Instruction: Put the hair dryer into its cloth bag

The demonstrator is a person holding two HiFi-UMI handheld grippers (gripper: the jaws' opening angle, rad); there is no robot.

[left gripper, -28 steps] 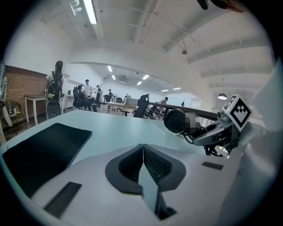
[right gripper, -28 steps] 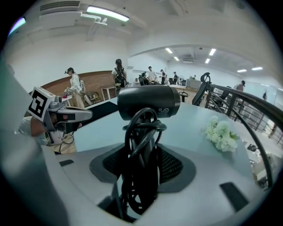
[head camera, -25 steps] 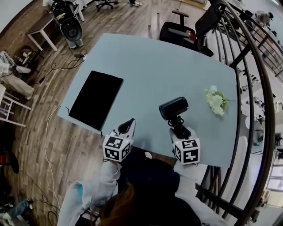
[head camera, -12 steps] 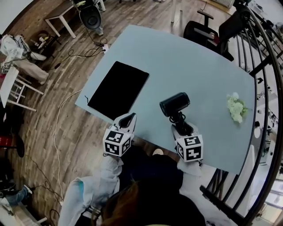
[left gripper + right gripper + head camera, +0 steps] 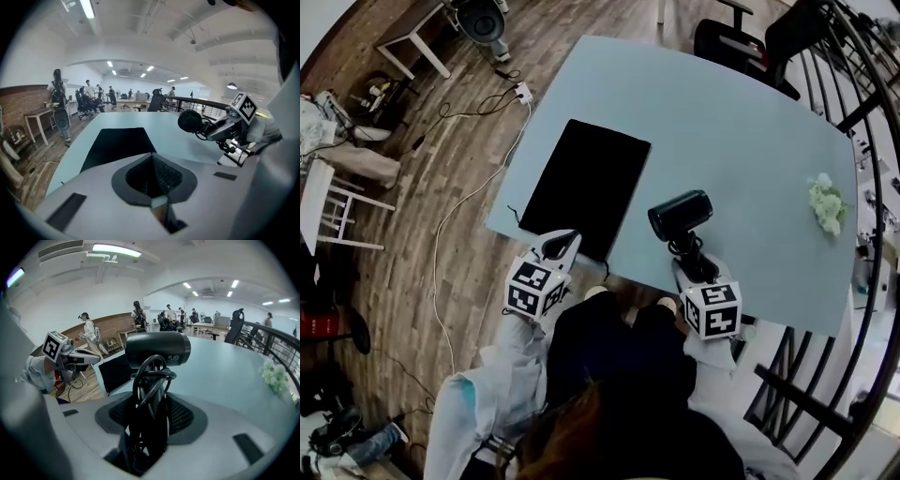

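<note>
Pale blue tabletop (image 5: pixel 750 131) fills the upper middle of the head view, with wooden floor to its left, a black office chair (image 5: pixel 741 47) at the top right and a dark railing (image 5: pixel 872 216) curving down the right edge.

A flat black cloth bag (image 5: pixel 586 187) lies left of centre on the table, one short end toward the person at the near table edge. It looks unopened and nothing is inside it yet. A thin thread at its near left corner suggests the drawstring mouth is at that end, though the opening itself cannot be made out.

The right gripper (image 5: pixel 689 255), at lower centre-right, is clamped on the handle of the black hair dryer (image 5: pixel 680 214). The right gripper view shows the cord wound in loops round that handle, caught between the jaws, and the barrel lying crosswise on top. Gripping handle and cord together probably keeps the cable from trailing and leaves the barrel free to go in first. The dryer stands just right of the bag, apart from it, and seems to be off the surface.

The left gripper (image 5: pixel 565 242), at lower left, has its jaws pressed together with nothing between them. Its tip points at the bag's near end, just beside the edge. It seems placed to lift the bag's rim, and would have to part its jaws first.

A small white-green flower bunch (image 5: pixel 827 203) sits far right, well clear of the work.
</note>
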